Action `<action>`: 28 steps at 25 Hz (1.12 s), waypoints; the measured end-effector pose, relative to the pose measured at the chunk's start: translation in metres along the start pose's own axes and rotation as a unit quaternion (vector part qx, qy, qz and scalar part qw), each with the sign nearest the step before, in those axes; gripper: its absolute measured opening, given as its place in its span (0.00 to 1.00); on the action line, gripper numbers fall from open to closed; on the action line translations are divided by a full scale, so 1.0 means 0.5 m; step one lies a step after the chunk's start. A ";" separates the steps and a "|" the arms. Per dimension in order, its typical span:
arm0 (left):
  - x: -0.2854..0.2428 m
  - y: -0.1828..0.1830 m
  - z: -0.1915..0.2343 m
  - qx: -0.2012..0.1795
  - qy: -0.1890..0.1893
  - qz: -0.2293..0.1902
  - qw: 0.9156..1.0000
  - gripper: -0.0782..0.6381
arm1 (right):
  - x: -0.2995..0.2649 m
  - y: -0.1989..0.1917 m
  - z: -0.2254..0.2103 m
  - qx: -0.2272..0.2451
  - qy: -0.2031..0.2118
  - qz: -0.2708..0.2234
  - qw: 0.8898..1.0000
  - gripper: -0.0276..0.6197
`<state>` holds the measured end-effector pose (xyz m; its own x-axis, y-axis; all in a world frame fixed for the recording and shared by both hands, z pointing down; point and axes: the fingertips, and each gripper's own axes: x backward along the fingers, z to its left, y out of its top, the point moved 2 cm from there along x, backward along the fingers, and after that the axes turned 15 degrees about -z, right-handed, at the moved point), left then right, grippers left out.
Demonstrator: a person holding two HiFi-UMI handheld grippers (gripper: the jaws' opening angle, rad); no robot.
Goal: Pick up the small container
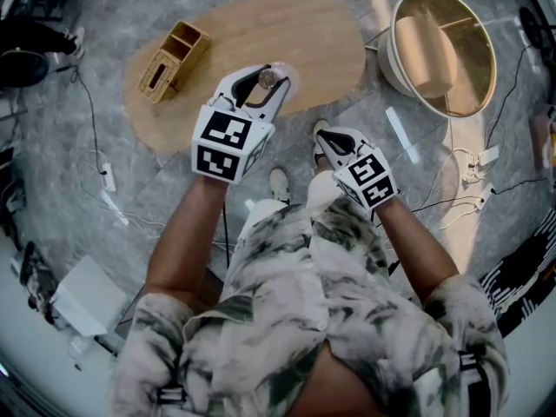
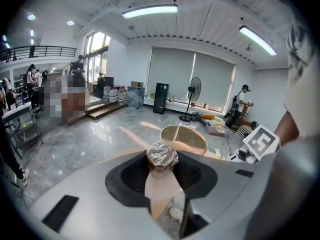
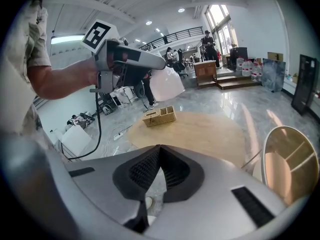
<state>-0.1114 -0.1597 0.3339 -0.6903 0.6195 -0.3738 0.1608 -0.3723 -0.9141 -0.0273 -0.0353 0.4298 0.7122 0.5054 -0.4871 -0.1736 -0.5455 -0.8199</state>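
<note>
Above the tabletop's [image 1: 304,33] near edge, my left gripper [image 1: 261,83] clamps the small film-covered container [image 2: 161,156] at mid-width. My right gripper [image 1: 325,139] hangs closed and empty. An even squeeze and an upright, level lift should stop it slipping.

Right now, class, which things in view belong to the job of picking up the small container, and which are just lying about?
Part of the job:
- small container, film over its top
- left gripper, clamped on it and holding it up off the table

Just lying about:
- wooden organiser box
- oval wooden table under it
- round side table
- white box on the floor
</note>
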 end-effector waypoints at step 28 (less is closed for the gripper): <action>-0.021 0.000 0.003 0.000 0.001 0.001 1.000 0.32 | 0.007 -0.005 -0.015 -0.001 -0.006 -0.004 1.000 0.08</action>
<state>-0.1052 -0.1672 0.3378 -0.6892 0.6196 -0.3756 0.1613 -0.3741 -0.9133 -0.0193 -0.0371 0.4324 0.7051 0.5178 -0.4844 -0.1666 -0.5430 -0.8231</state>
